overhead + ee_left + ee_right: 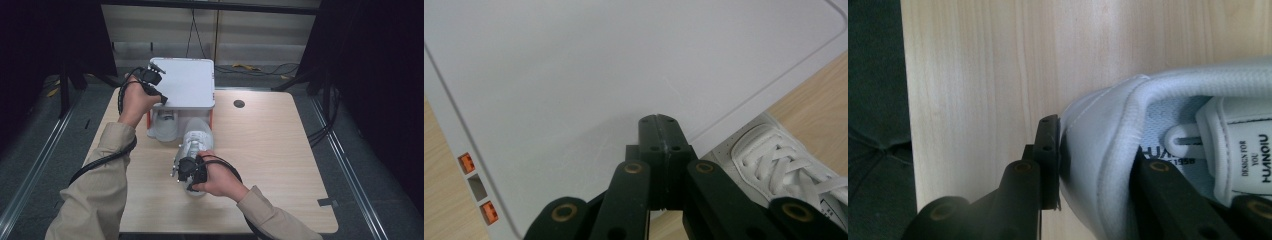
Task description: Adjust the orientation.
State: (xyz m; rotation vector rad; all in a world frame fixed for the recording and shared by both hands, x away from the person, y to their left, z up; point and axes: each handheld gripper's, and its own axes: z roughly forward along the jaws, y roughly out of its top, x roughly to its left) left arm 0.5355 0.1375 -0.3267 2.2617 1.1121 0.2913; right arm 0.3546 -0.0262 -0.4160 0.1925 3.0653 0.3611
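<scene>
1. The right gripper (186,169) pinches the heel wall of a white shoe (196,145): in the right gripper view one jaw presses the outside of the heel (1093,150) and the other sits inside the collar.
2. The left gripper (152,85) has its jaws pressed together with nothing between them; in the left gripper view the joined tips rest against the white lid (624,65) of a box.
3. That box (187,82) stands at the far left part of the table (270,150), its lid raised on the side towards the person, with orange trim showing at the corners.
4. A second shoe (165,125) lies under the raised lid, at the box's left; its laces and toe show at the lower right of the left gripper view (784,170).
5. The held shoe lies on the table just in front of the box, its toe end reaching under the lid's edge and close beside the second shoe.
6. Its long axis runs from the person towards the box, toe pointing away, heel towards the right gripper.
7. The lid edge hangs over the toe of the held shoe; the second shoe fills the left of the space under the lid.
8. A dark round hole (239,104) marks the table to the right of the box.
</scene>
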